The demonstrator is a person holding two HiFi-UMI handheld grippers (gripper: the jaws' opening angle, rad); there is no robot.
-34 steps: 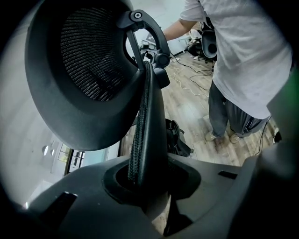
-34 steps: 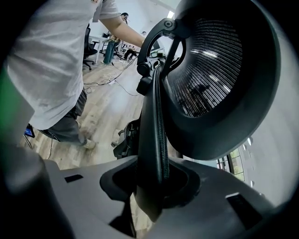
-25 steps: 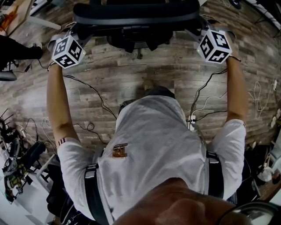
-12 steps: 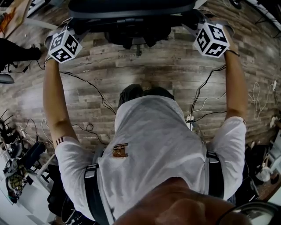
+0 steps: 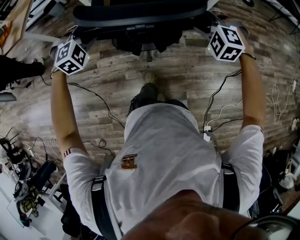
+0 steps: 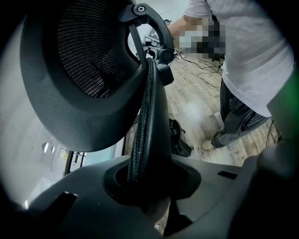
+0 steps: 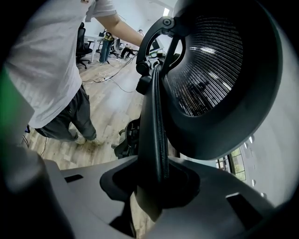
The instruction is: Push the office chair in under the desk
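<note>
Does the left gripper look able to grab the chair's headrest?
Probably yes: the headrest sits just past the left gripper, nothing between, but its jaws must first release the backrest edge.

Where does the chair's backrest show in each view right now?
Head view: backrest spans the top edge.
Left gripper view: backrest edge-on, running up the centre from between the jaws.
Right gripper view: backrest edge-on up the centre, clamped between the jaws.
Shared landmark: wood-plank floor, in all three.
</note>
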